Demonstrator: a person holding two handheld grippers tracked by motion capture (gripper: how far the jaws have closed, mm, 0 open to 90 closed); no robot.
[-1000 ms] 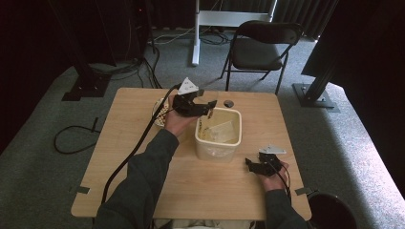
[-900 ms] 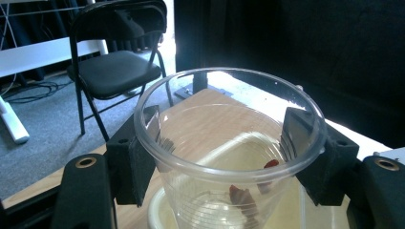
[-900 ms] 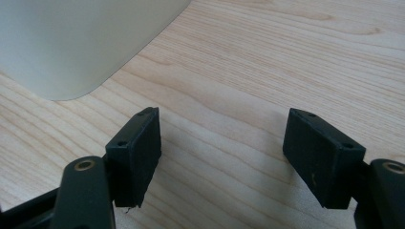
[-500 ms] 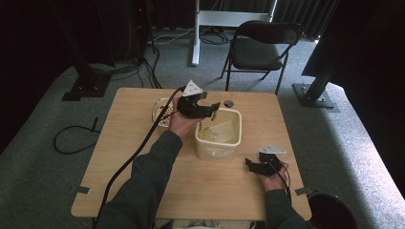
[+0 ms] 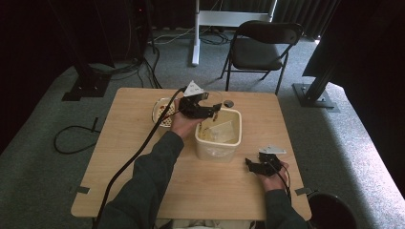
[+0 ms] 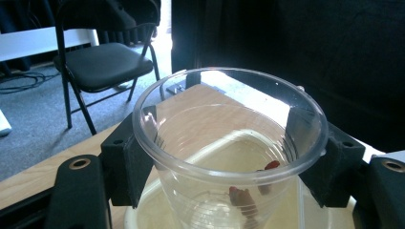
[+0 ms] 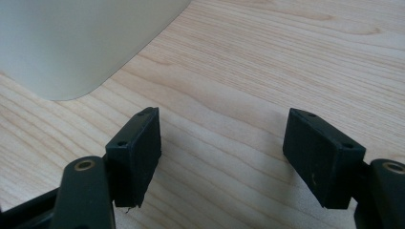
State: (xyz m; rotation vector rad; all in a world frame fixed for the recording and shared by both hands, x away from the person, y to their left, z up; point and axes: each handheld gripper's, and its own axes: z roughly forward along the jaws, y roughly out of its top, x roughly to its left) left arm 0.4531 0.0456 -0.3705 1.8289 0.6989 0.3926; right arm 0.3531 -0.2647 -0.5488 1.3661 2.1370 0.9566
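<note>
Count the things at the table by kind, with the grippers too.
Clear cup: 1
Cream tub: 1
Dish with red pieces: 1
Small dark round thing: 1
Grippers: 2, left gripper (jaws just been opening, cup between them) and right gripper
Total: 6

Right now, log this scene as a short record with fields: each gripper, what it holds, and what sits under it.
left gripper: jaws on either side of a clear plastic cup, just been opening
cup contents: a few red bits at the bottom
below cup: cream tub
right gripper: open, nothing between the jaws, over bare wooden table
beside tub: white basket
</note>
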